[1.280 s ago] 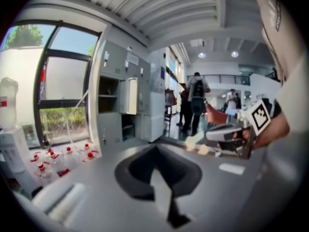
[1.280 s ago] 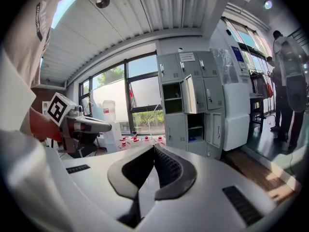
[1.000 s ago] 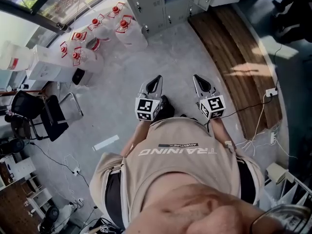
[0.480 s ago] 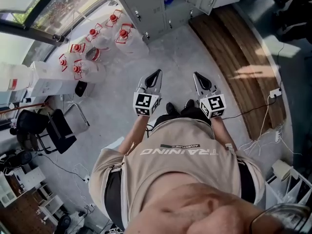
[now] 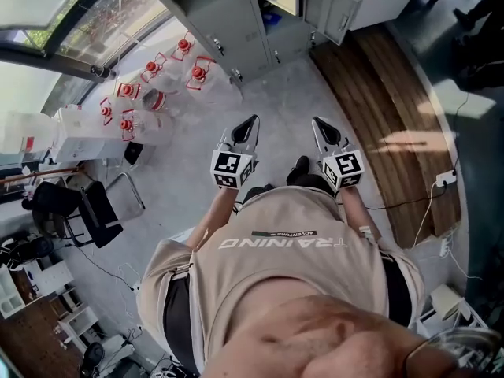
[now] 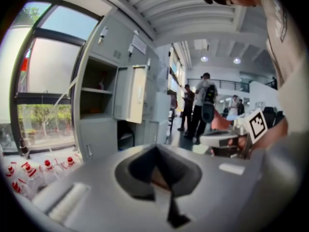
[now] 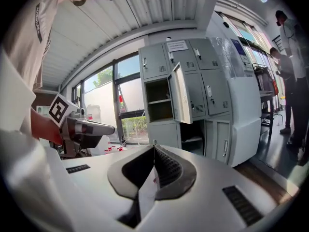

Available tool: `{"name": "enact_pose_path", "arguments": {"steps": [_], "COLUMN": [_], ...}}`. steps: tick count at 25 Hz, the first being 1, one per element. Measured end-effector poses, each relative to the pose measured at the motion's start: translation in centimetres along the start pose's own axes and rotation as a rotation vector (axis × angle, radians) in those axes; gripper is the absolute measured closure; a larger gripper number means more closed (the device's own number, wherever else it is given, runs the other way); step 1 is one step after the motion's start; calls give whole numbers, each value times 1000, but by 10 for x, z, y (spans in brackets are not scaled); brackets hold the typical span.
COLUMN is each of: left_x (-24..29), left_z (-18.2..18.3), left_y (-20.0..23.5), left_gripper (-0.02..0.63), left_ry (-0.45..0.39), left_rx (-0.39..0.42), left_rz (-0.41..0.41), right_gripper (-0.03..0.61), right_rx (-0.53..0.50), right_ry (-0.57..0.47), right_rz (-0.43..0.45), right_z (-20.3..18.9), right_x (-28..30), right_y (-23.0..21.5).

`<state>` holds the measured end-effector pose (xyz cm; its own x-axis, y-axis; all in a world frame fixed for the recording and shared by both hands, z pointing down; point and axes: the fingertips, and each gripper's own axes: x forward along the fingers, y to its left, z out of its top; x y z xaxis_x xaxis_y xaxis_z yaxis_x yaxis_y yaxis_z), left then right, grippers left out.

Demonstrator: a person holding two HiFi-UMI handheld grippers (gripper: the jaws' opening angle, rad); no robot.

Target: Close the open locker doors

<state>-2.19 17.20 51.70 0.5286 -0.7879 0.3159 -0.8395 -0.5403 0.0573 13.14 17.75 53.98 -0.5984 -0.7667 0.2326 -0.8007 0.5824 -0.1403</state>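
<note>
The left gripper (image 5: 249,124) is pointing ahead with its two jaws pressed together, and nothing is in them. The right gripper (image 5: 321,126) is doing the same just beside it, tips touching and empty. The person is holding both out in front, above the bare floor (image 5: 276,93), and neither one is touching anything. The lockers (image 7: 193,95) are standing well ahead, too far to reach. One door (image 7: 182,99) is hanging open, sticking out beside its shelf space (image 7: 158,100). Below it a dark space is showing too, so I think a second one may be open, but I cannot see its door. To do this well, I think the person is going to need to get right up close first. Tight jaws are good for pushing, so there is no need to grab. Pushing on the loose edge of the door, far from the hinge, should be easiest. A slow push until the door is sitting flat should stop it bouncing back. Bottles (image 5: 150,77) with red caps are sitting on the floor to the left, so feet should stay away from them.
</note>
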Motion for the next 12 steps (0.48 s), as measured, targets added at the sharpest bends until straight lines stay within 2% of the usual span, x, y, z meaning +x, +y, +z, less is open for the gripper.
{"name": "enact_pose_path", "arguments": {"steps": [2,5,12], "left_x": [23,48,84], "left_z": [17,38,35], "left_y": [3,8,16], "left_gripper": [615,615,615], "left_ry": [-19,-46,-10], "left_rx": [8,-23,-56], "left_rz": [11,35,59], "right_gripper": [565,565,565], "right_rx": [-20,-31,0], "right_ry": [-16,-29,14], "right_rz": [18,44,93], "right_z": [15,36,34], "right_x": [18,41,76], "right_y": [-30,-61,-80]}}
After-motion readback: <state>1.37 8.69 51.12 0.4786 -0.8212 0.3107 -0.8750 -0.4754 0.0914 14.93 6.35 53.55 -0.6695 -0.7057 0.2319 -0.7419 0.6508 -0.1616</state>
